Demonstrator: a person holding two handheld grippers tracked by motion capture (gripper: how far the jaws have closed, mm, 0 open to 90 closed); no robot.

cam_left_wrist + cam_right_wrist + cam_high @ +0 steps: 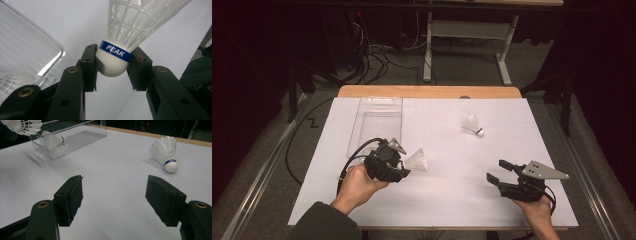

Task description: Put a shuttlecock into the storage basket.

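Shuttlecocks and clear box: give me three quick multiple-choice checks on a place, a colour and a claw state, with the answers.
1. Where does the loose shuttlecock lie?
A. On the white table sheet, right of the clear box
B. Inside the clear box
C. On the floor

2. What colour is the band on the held shuttlecock?
A. Red
B. Blue
C. Green

3. How is the right claw?
A. Shut on a shuttlecock
B. Open with nothing in it
C. Shut on the box rim

Answers:
1 A: the high view shows it on the sheet, apart from the box.
2 B: the left gripper view shows a blue band above the white cork, which the left claw clamps.
3 B: its jaws stand apart over bare sheet.
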